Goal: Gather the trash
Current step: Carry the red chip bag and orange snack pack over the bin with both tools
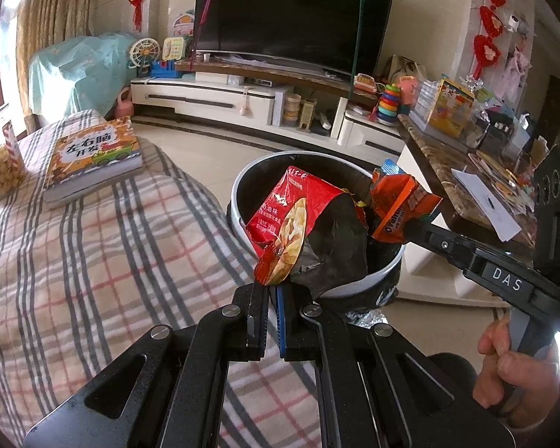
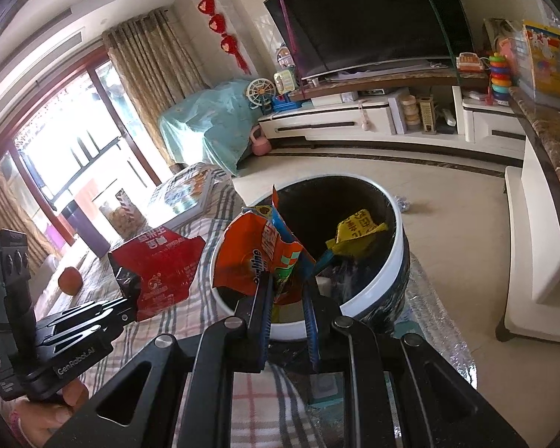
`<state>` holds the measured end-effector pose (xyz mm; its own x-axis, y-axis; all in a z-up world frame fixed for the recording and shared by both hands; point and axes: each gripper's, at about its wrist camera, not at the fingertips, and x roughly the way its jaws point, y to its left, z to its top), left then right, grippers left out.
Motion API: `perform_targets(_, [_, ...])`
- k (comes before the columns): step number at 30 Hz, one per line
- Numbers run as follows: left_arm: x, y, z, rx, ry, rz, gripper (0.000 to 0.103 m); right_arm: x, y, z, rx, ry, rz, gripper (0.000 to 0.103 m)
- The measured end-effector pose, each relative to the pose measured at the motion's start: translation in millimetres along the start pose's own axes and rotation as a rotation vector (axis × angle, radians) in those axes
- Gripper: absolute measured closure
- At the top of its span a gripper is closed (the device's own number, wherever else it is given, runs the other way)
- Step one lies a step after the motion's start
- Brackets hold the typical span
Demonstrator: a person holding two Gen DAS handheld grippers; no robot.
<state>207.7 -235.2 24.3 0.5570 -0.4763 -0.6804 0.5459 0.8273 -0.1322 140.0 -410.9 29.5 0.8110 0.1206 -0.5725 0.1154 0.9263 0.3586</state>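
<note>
My left gripper (image 1: 274, 291) is shut on a red and black snack bag (image 1: 302, 227) and holds it over the near rim of the round white-rimmed trash bin (image 1: 369, 280). My right gripper (image 2: 287, 291) is shut on an orange snack wrapper (image 2: 259, 257), held over the bin's (image 2: 399, 257) near edge. The right gripper also shows in the left wrist view (image 1: 410, 231) with the orange wrapper (image 1: 399, 205). The left gripper (image 2: 127, 308) with the red bag (image 2: 160, 268) shows in the right wrist view. A yellow wrapper (image 2: 358, 231) lies inside the bin.
A plaid-covered surface (image 1: 93, 261) holds a children's book (image 1: 93, 156) and a snack jar (image 1: 0, 164). A marble-topped counter (image 1: 451, 171) with papers and boxes stands right of the bin. A TV stand (image 1: 242, 97) lies beyond the tile floor.
</note>
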Motion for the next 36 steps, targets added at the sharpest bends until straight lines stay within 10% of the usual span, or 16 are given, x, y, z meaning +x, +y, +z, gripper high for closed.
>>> perform_targets(36, [35, -13, 27, 0.022, 0.012, 0.005, 0.100, 28, -10, 21, -0.026, 0.035, -0.042, 0.087])
